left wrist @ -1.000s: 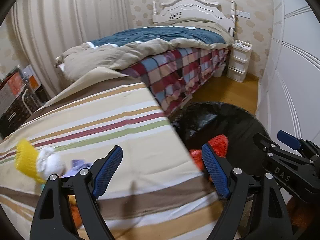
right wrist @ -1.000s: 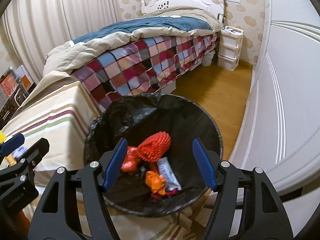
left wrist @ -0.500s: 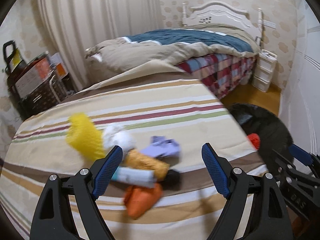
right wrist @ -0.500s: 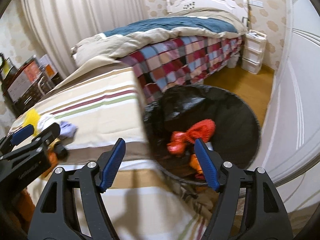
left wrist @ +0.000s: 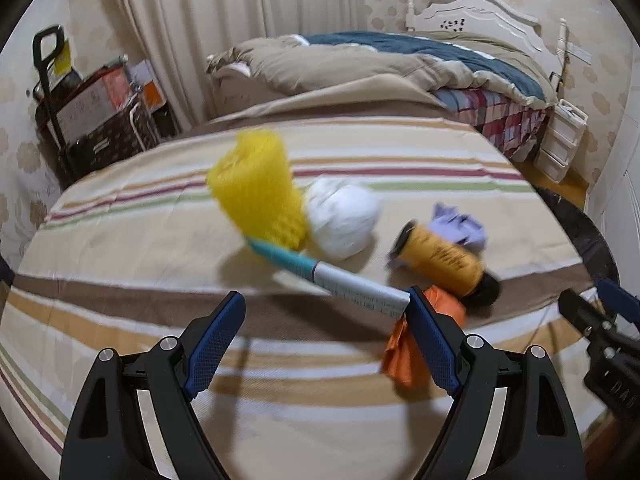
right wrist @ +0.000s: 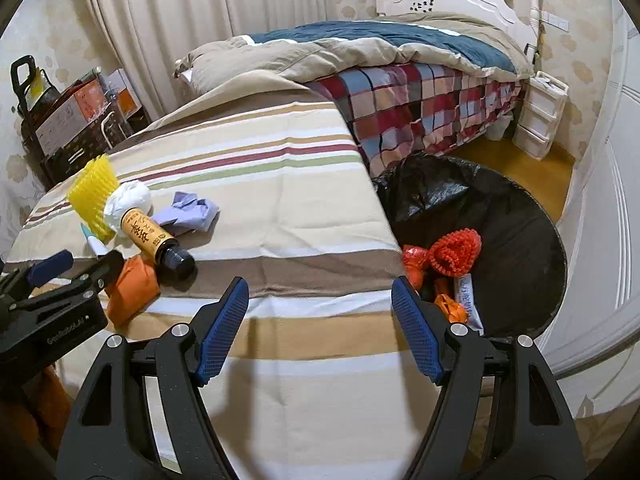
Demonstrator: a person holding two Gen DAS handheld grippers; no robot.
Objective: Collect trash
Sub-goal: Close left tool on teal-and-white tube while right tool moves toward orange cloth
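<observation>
A pile of trash lies on the striped tablecloth (left wrist: 160, 240): a yellow foam net (left wrist: 256, 196), a white paper ball (left wrist: 344, 220), a teal and white tube (left wrist: 328, 276), an orange-labelled bottle (left wrist: 444, 260), crumpled purple paper (left wrist: 460, 228) and an orange wrapper (left wrist: 404, 356). My left gripper (left wrist: 326, 344) hangs open just in front of the tube, nothing between its pads. My right gripper (right wrist: 320, 328) is open and empty over the table's near right corner. Beside it stands the black-lined bin (right wrist: 520, 216), holding a red net (right wrist: 456, 256) and other wrappers.
A bed with a plaid cover (right wrist: 420, 104) runs behind the table and bin. White drawers (right wrist: 540, 120) stand by the headboard, a white wardrobe door (right wrist: 608, 200) on the right. Stacked boxes and a trolley (left wrist: 92, 120) fill the left corner by the curtain.
Both views have swung left, away from the bin and over the table. The trash pile now sits ahead of the left gripper. The right gripper's jaws stand slightly wider.
</observation>
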